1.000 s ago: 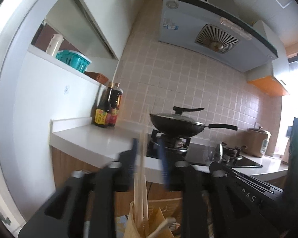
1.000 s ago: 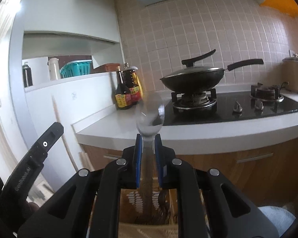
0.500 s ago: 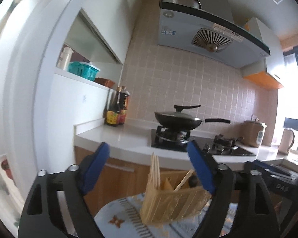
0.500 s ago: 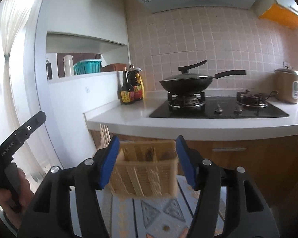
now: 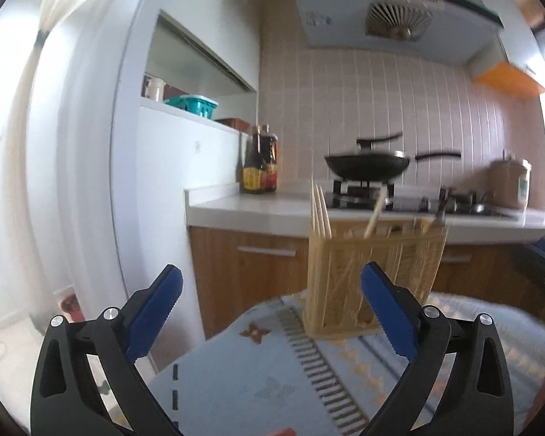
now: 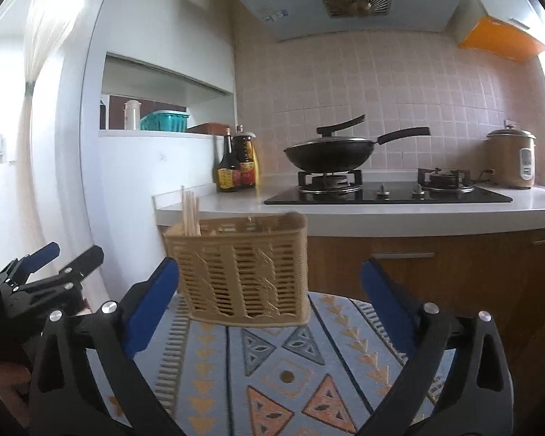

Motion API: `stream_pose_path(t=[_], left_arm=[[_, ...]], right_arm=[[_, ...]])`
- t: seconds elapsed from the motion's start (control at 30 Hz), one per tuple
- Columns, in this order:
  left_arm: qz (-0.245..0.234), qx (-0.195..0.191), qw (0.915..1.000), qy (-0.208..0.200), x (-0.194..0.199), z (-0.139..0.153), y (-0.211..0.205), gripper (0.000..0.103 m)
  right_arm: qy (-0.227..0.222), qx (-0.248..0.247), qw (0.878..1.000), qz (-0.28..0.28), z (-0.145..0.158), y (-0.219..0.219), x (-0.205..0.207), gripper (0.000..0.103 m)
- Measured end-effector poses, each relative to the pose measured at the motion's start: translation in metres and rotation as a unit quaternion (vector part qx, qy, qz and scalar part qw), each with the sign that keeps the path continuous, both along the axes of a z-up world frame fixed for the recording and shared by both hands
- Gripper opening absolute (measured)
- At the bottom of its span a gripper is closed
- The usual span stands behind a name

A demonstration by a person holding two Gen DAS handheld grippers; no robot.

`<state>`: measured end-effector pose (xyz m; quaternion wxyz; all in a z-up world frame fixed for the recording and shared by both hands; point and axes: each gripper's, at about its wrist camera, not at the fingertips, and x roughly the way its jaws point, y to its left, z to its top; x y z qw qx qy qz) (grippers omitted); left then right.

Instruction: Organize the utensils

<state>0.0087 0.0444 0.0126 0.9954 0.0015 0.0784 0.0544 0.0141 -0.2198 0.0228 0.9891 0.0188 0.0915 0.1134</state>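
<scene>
A beige slatted utensil basket (image 6: 243,272) stands upright on a patterned blue tablecloth (image 6: 290,374). Pale chopsticks (image 6: 189,214) stick up from its left end. In the left wrist view the basket (image 5: 374,276) is blurred, with the chopsticks (image 5: 319,210) and a slanted wooden handle (image 5: 376,214) rising out of it. My left gripper (image 5: 270,279) is short of the basket, its jaws opening wide with nothing between them. My right gripper (image 6: 269,269) faces the basket from nearer, its jaws also opening and empty. The left gripper (image 6: 47,269) shows at the left edge of the right wrist view.
Behind the table runs a white counter (image 6: 381,214) over wooden cabinets. On it stand a black hob with a lidded wok (image 6: 330,152), dark sauce bottles (image 6: 236,167) and a rice cooker (image 6: 512,160). A white wall and a curtain lie to the left.
A second ago the left gripper was shut on chopsticks and the right on a spoon, over the basket. Both have let go, opened wide, and drawn back and down from it.
</scene>
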Motion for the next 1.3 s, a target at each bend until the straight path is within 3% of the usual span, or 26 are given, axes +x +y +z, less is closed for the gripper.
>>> stream_pose_path(t=[0.37, 0.5, 0.63, 0.77, 1.07, 1.3], left_arm=[[0.011, 0.007, 0.9998, 0.017, 0.009, -0.012, 0.006, 0.095], [0.014, -0.003, 0.9997, 0.021, 0.01, -0.011, 0.008, 0.095], [0.015, 0.01, 0.9997, 0.015, 0.01, -0.011, 0.004, 0.095], [0.01, 0.018, 0.9997, 0.016, 0.011, -0.012, 0.0, 0.095], [0.005, 0.014, 0.9996, 0.024, 0.012, -0.013, 0.0, 0.095], [-0.001, 0.012, 0.9993, 0.036, 0.018, -0.015, 0.0, 0.095]], right_arm=[[0.011, -0.052, 0.998, -0.03, -0.019, 0.013, 0.006, 0.096], [0.023, -0.033, 0.999, -0.023, -0.019, 0.004, 0.012, 0.096], [0.065, -0.006, 0.998, -0.01, -0.026, -0.006, 0.028, 0.096], [0.077, 0.016, 0.997, -0.018, -0.028, -0.016, 0.033, 0.096], [0.075, 0.009, 0.997, -0.029, -0.028, -0.015, 0.032, 0.096], [0.056, -0.027, 0.997, -0.046, -0.027, -0.002, 0.025, 0.096]])
